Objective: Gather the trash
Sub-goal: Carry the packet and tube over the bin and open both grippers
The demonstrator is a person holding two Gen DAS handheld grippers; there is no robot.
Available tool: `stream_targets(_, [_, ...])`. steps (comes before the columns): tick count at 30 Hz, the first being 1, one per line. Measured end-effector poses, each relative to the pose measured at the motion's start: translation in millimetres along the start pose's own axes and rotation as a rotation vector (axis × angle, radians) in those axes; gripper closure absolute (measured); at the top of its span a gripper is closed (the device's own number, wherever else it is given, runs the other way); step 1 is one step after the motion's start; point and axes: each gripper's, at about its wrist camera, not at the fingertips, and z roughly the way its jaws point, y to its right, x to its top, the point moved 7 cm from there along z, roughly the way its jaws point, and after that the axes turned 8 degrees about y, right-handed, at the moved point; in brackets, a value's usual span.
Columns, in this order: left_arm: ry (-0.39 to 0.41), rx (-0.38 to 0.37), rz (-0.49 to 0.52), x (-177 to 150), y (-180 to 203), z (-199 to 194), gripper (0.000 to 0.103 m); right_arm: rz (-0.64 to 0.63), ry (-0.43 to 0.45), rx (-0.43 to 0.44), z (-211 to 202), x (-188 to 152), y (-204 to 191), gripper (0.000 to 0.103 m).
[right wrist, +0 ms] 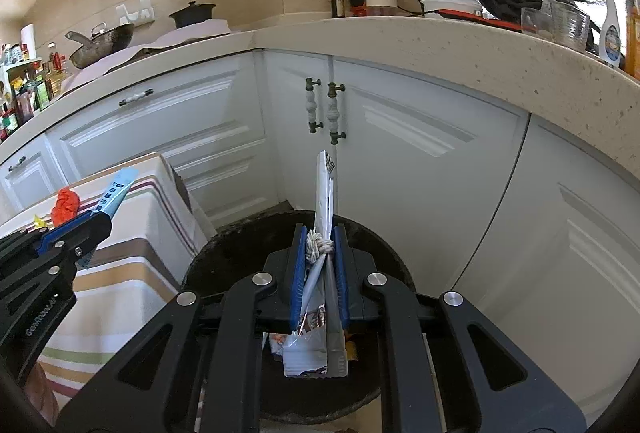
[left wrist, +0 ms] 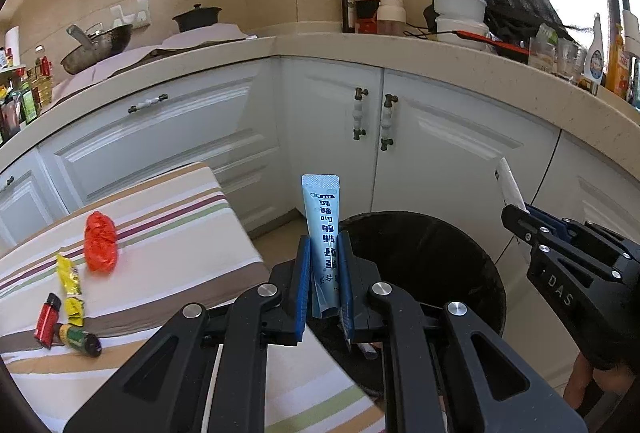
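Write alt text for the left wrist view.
The left gripper is shut on a pale blue sachet just above a black trash bin. The right gripper enters from the right holding a white wrapper. A red wrapper, yellow wrapper and red lighter lie on the striped tablecloth.

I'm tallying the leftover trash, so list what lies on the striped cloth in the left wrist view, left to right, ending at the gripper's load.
red lighter → yellow wrapper → red crumpled wrapper → blue sachet clamped in the left gripper.
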Motion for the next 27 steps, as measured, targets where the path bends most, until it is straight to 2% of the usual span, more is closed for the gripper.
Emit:
stream_targets(12, [-0.059, -0.005, 0.023, -10.5, 15.0, 31.9, 0.088, 0.026, -0.023, -0.018, 22.8, -11.5, 16.3, 0.09])
stream_targets(18, [-0.065, -0.002, 0.025, -8.6, 17.0, 40.4, 0.088, 0.034, -0.031, -0.027, 34.0, -13.5, 19.0, 0.089])
stream_targets(21, [-0.072, -0.004, 0.021, -7.8, 17.8, 43.9, 0.084, 0.047, -0.033, -0.029, 39.1, -14.5, 22.6, 0.087])
stream_targets(23, [-0.081, -0.007, 0.016, -7.9, 18.4, 46.5, 0.077, 0.05, -0.032, -0.037, 40.9, -15.2, 24.6, 0.077])
stream_targets(25, [-0.081, -0.01, 0.006, -7.4, 18.6, 47.6, 0.064, 0.052, -0.031, -0.041, 41.5, -15.7, 26.0, 0.076])
stream_targets(27, [-0.073, -0.005, 0.007, -7.1, 18.9, 47.4, 0.061, 0.051, -0.031, -0.043, 42.3, -15.4, 26.5, 0.076])
